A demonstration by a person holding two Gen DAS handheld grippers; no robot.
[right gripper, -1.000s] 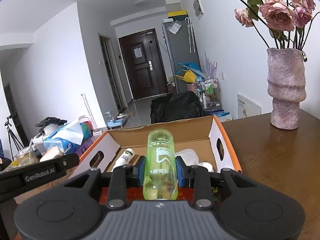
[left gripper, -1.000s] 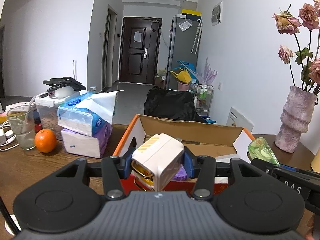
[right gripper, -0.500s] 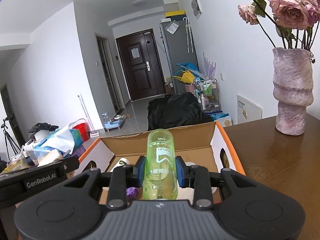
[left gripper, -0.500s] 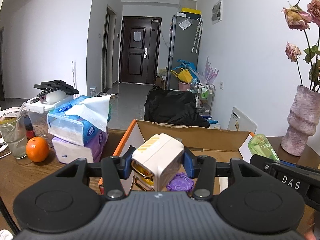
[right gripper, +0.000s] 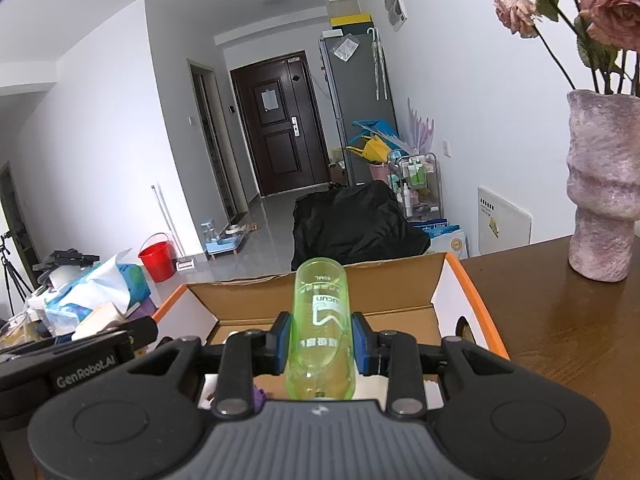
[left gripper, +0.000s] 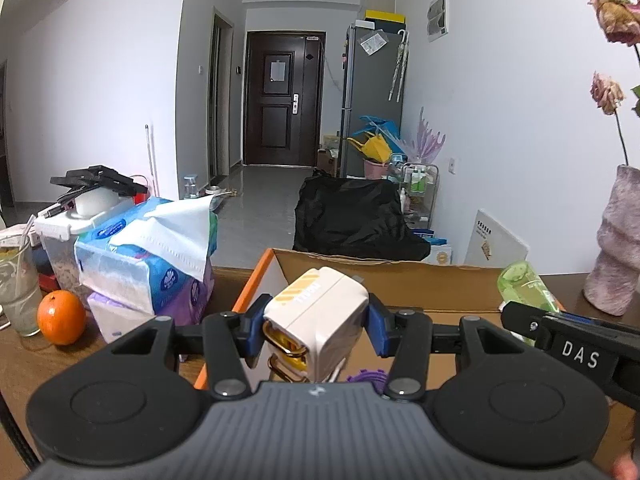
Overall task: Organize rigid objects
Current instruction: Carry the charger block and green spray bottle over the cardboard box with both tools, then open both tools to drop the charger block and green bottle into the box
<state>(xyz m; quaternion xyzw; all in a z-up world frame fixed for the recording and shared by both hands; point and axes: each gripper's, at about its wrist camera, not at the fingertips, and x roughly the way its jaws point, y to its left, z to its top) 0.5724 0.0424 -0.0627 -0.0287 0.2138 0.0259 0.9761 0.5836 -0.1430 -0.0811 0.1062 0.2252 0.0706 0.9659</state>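
My left gripper (left gripper: 316, 326) is shut on a white boxy plug adapter (left gripper: 320, 312) with yellow stripes and gold parts underneath. It hangs over the left part of an open cardboard box (left gripper: 384, 270) with orange edges. My right gripper (right gripper: 320, 342) is shut on a clear green bottle (right gripper: 322, 324) pointing away, above the same cardboard box (right gripper: 448, 292). A purple ridged lid (left gripper: 366, 378) lies inside the box below the adapter. In the left wrist view the green bottle (left gripper: 524, 282) and the right gripper's arm show at the right.
Stacked tissue packs (left gripper: 148, 264), an orange (left gripper: 60, 316), a glass (left gripper: 16, 284) and a lidded plastic container (left gripper: 72, 228) crowd the wooden table left of the box. A pink vase (right gripper: 602, 196) with dried roses stands on the table at the right. A black bag (right gripper: 356, 228) lies beyond the table.
Both grippers have moved forward over the box with their loads still held. The box's front wall has dropped out of sight and its inside now lies under the fingers.
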